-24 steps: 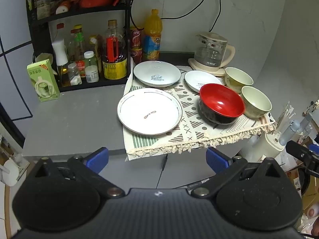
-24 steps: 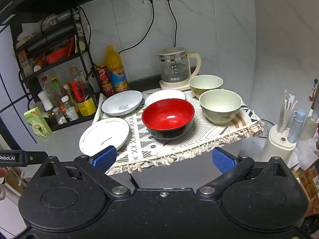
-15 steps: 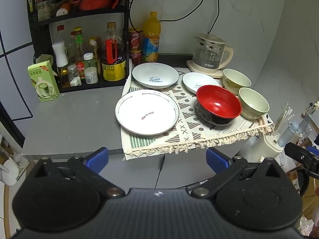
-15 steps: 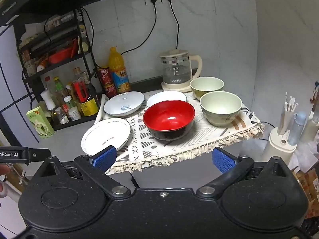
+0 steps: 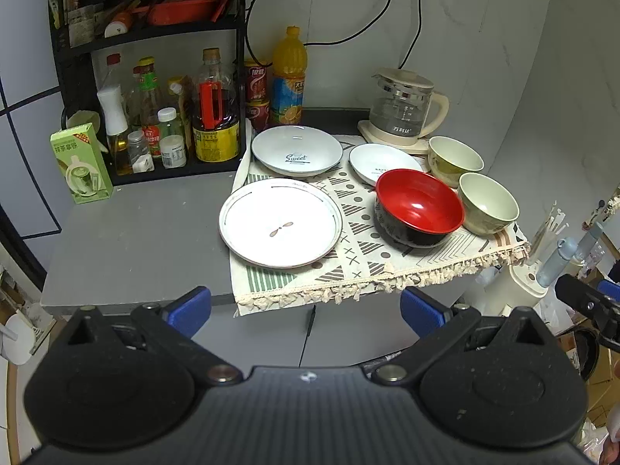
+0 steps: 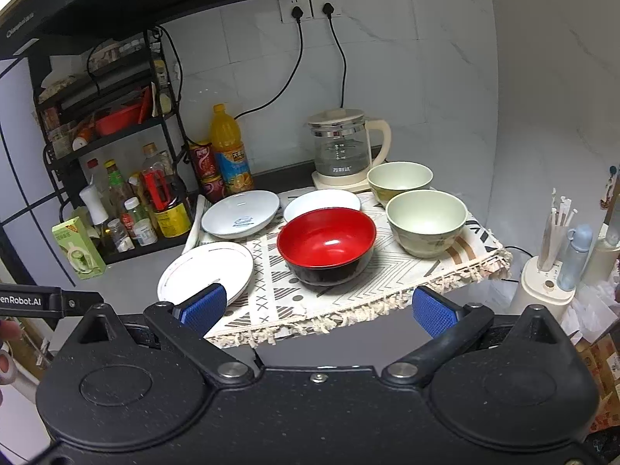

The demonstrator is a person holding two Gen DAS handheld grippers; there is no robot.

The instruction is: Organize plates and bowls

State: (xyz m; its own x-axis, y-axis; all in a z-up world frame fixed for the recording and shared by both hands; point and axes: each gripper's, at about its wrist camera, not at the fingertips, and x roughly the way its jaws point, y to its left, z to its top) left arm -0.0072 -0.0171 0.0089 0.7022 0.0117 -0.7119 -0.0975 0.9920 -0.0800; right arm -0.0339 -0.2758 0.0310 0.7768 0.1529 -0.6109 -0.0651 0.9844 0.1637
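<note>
On a patterned cloth (image 5: 387, 263) lie a large white flat plate (image 5: 279, 221), a deep plate marked "Sweet" (image 5: 297, 150), a small white plate (image 5: 381, 162), a red bowl with a black outside (image 5: 418, 207) and two pale green bowls (image 5: 488, 202) (image 5: 455, 159). My left gripper (image 5: 306, 306) is open and empty, in front of the table's edge. My right gripper (image 6: 317, 306) is open and empty, before the cloth's fringe; the red bowl (image 6: 326, 244) and the near green bowl (image 6: 425, 221) lie ahead of it.
A black rack with bottles (image 5: 170, 116) stands at the back left, beside a green carton (image 5: 81, 162). An orange juice bottle (image 5: 287, 77) and a glass kettle (image 5: 403, 108) stand at the wall. A white holder with straws (image 6: 550, 271) stands right of the table.
Both grippers have drawn back and risen a little, so the dishes look slightly smaller and farther. Nothing on the table has moved.
</note>
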